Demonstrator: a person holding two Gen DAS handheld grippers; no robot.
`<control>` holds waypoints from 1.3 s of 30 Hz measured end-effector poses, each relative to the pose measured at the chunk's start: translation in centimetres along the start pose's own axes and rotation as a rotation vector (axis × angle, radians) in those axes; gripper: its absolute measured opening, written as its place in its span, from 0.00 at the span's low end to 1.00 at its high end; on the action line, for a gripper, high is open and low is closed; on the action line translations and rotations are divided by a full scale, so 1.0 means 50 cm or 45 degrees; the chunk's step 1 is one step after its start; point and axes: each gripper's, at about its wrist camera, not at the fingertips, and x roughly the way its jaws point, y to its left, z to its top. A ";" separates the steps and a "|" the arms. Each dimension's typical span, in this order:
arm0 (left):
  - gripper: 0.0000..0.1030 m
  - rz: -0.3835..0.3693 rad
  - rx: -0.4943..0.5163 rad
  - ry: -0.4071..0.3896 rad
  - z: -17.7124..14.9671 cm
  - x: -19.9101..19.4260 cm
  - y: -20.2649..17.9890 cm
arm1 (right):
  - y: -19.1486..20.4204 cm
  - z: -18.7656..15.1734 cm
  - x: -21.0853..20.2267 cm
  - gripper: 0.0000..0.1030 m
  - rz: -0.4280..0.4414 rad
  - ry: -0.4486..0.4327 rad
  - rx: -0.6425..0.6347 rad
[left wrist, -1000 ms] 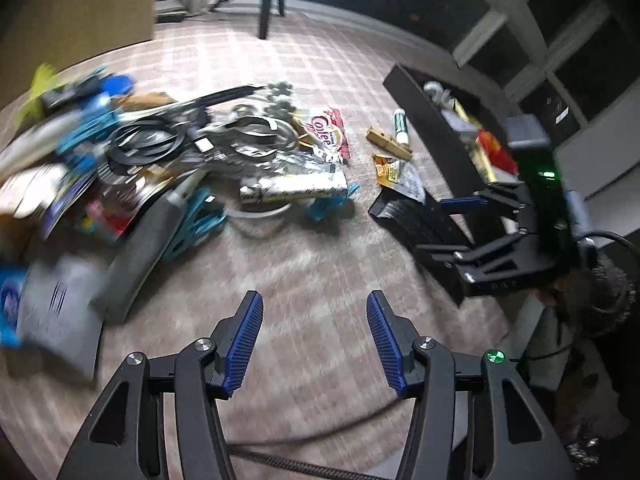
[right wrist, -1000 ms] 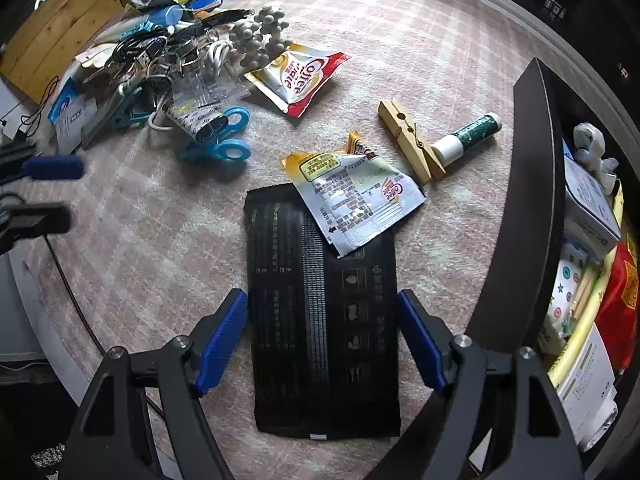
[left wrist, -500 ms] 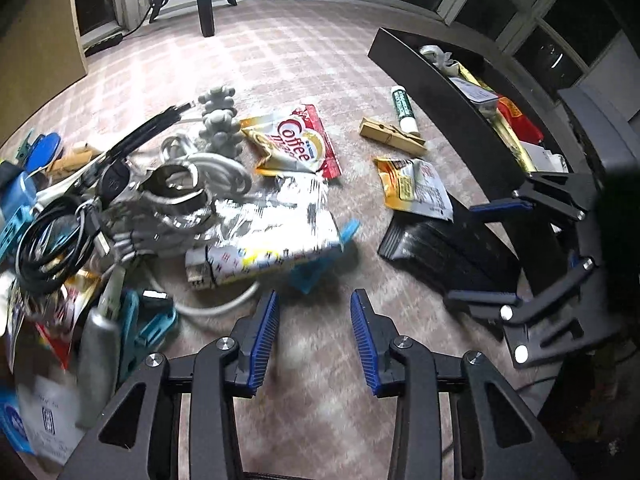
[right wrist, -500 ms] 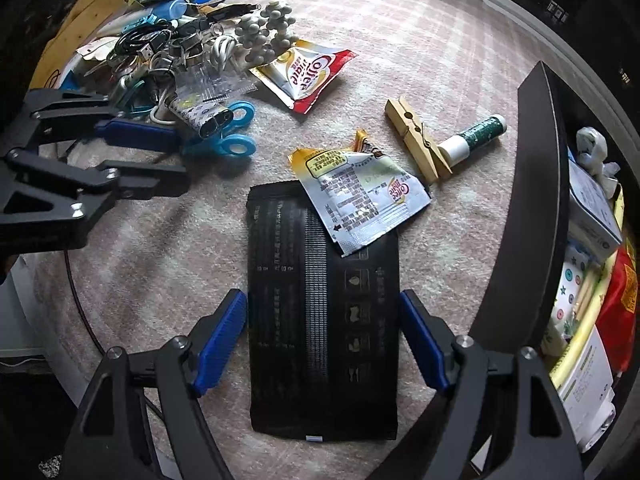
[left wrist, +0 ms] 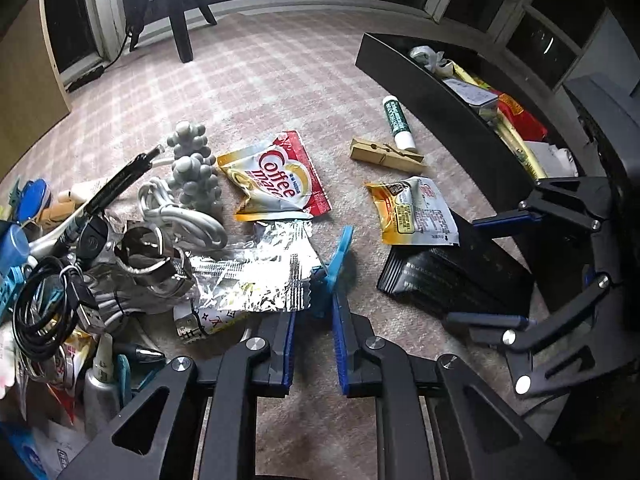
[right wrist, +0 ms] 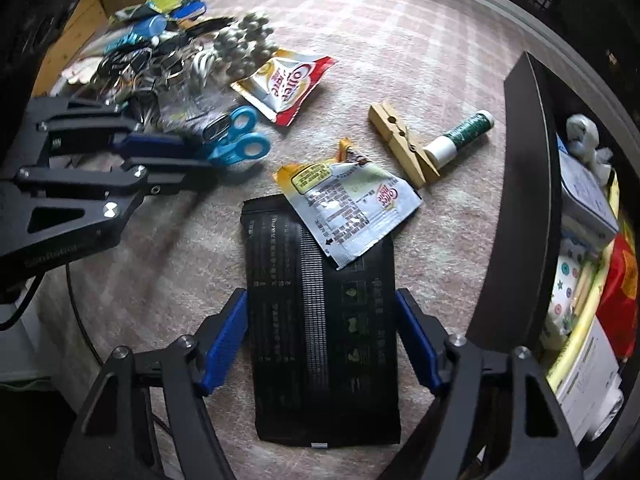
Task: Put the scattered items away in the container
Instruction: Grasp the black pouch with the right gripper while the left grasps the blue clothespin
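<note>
My left gripper (left wrist: 314, 308) is closing on the blue scissors (left wrist: 340, 248), whose handle stands on edge between the pads at the rim of the clutter pile. The right wrist view shows the left gripper (right wrist: 192, 154) reaching the scissors (right wrist: 240, 140) from the left. My right gripper (right wrist: 320, 300) points down over a flat black packet (right wrist: 320, 360); its wide jaws straddle the packet's sides and are closing slightly. A silver sachet (right wrist: 352, 208) overlaps the packet's far end. The black container (right wrist: 516, 200) stands to the right, holding several items.
On the pink checked rug lie a Coffee-mate sachet (left wrist: 280, 180), a wooden clothespin (left wrist: 384, 156) and a green-and-white tube (left wrist: 398, 124). A heap of cables, foil wrapper and a grey knobbly toy (left wrist: 192, 172) fills the left. A chair leg (left wrist: 180, 28) stands far back.
The left gripper swung over from the pile's left side to the blue scissors and its jaws narrowed a lot. The right gripper stayed over the black packet, its jaws slightly narrower.
</note>
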 end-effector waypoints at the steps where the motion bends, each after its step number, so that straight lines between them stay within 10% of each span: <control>1: 0.14 -0.010 -0.006 0.001 -0.002 -0.002 0.002 | -0.002 -0.002 -0.002 0.67 0.001 -0.004 0.009; 17: 0.14 -0.116 -0.022 -0.042 -0.053 -0.084 -0.025 | -0.037 -0.102 -0.093 0.64 0.106 -0.075 0.142; 28: 0.14 -0.130 -0.012 -0.129 -0.001 -0.146 -0.065 | -0.055 -0.052 -0.170 0.64 0.057 -0.232 0.213; 39: 0.14 -0.207 0.055 -0.209 0.124 -0.136 -0.202 | -0.271 -0.094 -0.255 0.64 -0.087 -0.329 0.436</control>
